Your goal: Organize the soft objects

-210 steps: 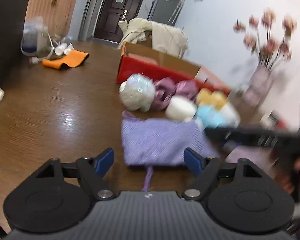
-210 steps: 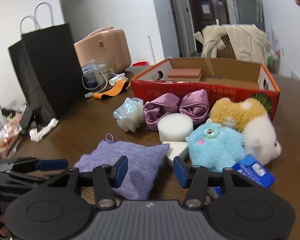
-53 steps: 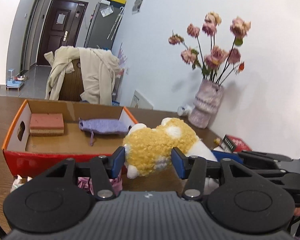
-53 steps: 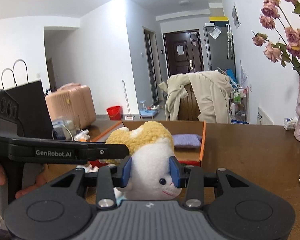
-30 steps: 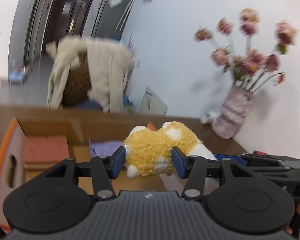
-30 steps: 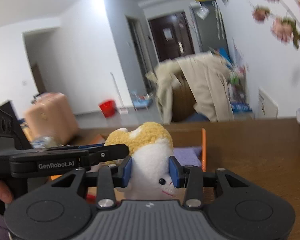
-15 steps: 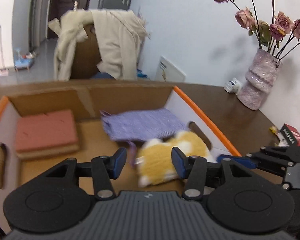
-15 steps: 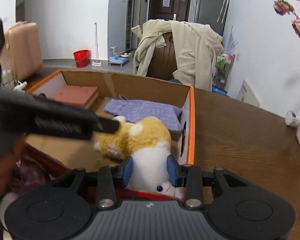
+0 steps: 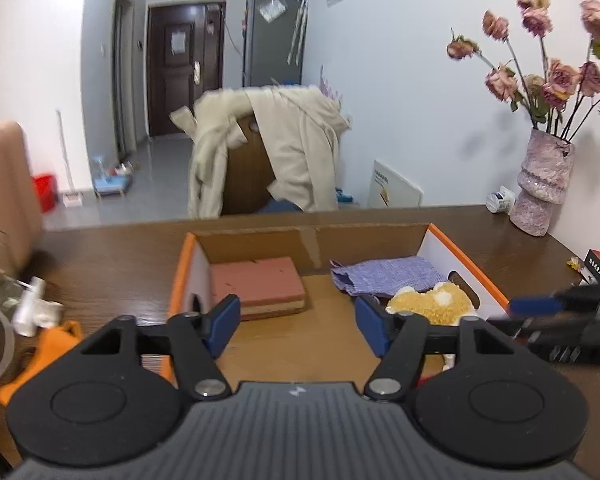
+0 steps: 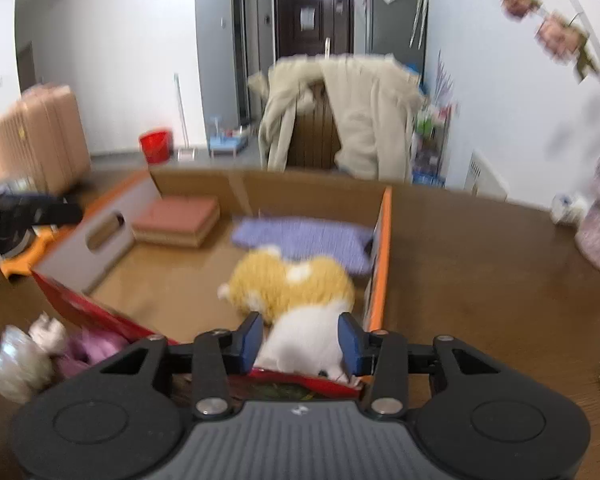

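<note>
The yellow and white plush toy [image 10: 296,292] lies inside the cardboard box [image 10: 380,248] at its near right corner, also seen in the left wrist view [image 9: 430,306]. My right gripper [image 10: 300,338] is open, its pads either side of the toy's white end without squeezing it. My left gripper [image 9: 298,322] is open and empty above the box's near edge. A purple knit cloth [image 9: 384,276] and a pink sponge block [image 9: 256,284] lie in the box.
A purple satin bow and a shiny white pompom [image 10: 18,364] lie outside the box's red front wall. A vase of dried roses [image 9: 544,188] stands at the right. An orange item [image 9: 32,360] and clutter lie left. A coat-draped chair stands behind the table.
The plush toy was lowered into the box and both grippers opened. My left gripper has pulled back and up to the left, away from the toy.
</note>
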Tool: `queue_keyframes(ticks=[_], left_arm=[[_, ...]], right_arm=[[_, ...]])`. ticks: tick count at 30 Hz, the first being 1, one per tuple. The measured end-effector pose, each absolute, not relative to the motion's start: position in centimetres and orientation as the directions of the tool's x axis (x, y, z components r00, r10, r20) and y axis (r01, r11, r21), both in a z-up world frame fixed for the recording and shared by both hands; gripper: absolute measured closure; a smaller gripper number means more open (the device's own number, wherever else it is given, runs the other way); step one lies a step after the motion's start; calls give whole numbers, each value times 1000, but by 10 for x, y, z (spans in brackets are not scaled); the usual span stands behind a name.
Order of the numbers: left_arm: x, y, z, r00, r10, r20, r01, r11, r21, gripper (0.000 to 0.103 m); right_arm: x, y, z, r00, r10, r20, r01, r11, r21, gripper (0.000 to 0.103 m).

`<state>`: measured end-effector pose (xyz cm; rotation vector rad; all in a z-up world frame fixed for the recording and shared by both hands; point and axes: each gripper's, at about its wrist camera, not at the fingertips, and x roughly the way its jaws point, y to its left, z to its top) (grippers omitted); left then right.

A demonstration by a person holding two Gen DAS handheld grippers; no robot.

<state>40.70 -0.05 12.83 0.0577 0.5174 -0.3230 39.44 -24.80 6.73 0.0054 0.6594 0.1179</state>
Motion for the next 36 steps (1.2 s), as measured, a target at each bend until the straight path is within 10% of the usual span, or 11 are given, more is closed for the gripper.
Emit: queue_keyframes(ticks=[10, 16, 32, 36], left_arm=[[249, 53, 161, 924, -284, -257, 290, 957, -15, 10], [170, 76, 130, 926, -276, -257, 271, 961, -53, 7], [145, 90, 82, 880, -320, -352, 294, 947, -125, 7], [179, 83, 82, 868, -337, -364, 305, 941, -145, 28]], right_arm=[[251, -243, 141, 906, 206, -369, -201, 978, 55, 31], [163, -224, 131, 928, 260, -267, -246, 965, 87, 22], [110, -202, 63, 904, 211, -372, -170, 975, 141, 22], [133, -203, 63, 906, 204, -372, -146, 973, 179, 33]])
